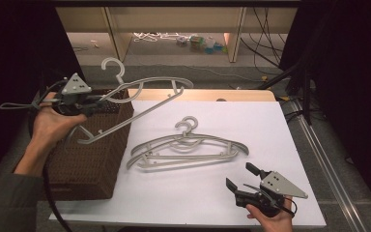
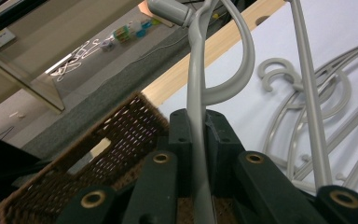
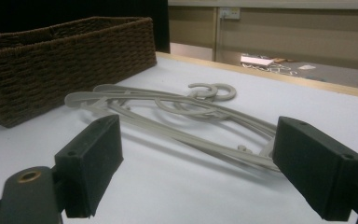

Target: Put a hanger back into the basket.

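One hanger (image 1: 140, 96) is clamped in the left gripper (image 1: 94, 104) above the basket (image 1: 92, 159); next, lower it in. Right gripper (image 1: 241, 186) gapes empty.

The hanger (image 1: 140, 94) up at ten o'clock is a pale warm grey, the same plain shade as the stacked hangers (image 1: 188, 147) at the middle. The basket (image 1: 94, 154) at nine o'clock is dark brown with a tight woven pattern. The worktop (image 1: 251, 125) is flat white with a light wood edge. Both tongs, left (image 1: 94, 105) and right (image 1: 241, 179), are matt black, with brass-coloured rivets and grey plates.
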{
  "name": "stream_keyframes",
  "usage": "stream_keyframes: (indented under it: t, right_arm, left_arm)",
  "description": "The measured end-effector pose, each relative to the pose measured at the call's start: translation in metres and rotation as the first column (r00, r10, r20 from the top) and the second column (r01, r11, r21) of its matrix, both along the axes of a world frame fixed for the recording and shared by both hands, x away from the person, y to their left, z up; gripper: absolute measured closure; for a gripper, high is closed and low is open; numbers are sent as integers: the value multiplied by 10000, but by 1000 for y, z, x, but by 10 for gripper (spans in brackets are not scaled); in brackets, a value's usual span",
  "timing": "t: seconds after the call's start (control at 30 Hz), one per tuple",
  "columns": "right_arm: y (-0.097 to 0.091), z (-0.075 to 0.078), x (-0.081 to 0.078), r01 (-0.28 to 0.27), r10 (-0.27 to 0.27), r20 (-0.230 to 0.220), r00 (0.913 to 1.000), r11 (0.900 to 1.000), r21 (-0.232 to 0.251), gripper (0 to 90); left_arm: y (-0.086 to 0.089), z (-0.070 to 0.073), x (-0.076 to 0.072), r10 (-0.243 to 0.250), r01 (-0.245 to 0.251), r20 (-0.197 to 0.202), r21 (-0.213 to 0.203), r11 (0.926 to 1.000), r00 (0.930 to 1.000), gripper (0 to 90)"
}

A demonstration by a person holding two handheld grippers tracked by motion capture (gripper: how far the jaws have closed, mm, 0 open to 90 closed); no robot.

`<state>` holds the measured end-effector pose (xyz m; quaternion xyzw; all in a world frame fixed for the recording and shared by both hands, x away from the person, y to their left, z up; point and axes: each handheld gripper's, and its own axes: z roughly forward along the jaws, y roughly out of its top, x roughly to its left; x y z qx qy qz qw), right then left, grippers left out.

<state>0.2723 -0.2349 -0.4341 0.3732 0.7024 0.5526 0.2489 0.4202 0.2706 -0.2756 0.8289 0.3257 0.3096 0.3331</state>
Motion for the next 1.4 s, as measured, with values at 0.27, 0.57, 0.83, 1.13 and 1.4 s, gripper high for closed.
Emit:
stream_keyframes:
  t: [0.27, 0.57, 0.83, 1.13, 1.4]
  right_arm:
    - [0, 0, 0, 27, -27, -10, 10000, 10000, -3, 166]
    - [1, -1, 0, -84, 84, -95, 9999, 10000, -28, 166]
    - [1, -1, 0, -82, 82, -92, 9999, 10000, -9, 166]
    - [2, -1, 0, -80, 80, -147, 9999, 10000, -50, 166]
    - [1, -2, 0, -85, 84, -173, 9998, 9999, -67, 166]
  left_arm:
    - [37, -6, -6, 662, -663, -39, -754, 9950, 9978, 820]
    - [79, -19, -8, 1381, -1383, -116, -1412, 9803, 9904, 821]
    - [107, -32, -8, 1970, -1949, -25, -1605, 9676, 9804, 820]
    - [130, -46, -9, 2328, -2282, 183, -1371, 9639, 9723, 820]
    - [145, -67, -8, 2712, -2677, 88, -1305, 9546, 9625, 820]
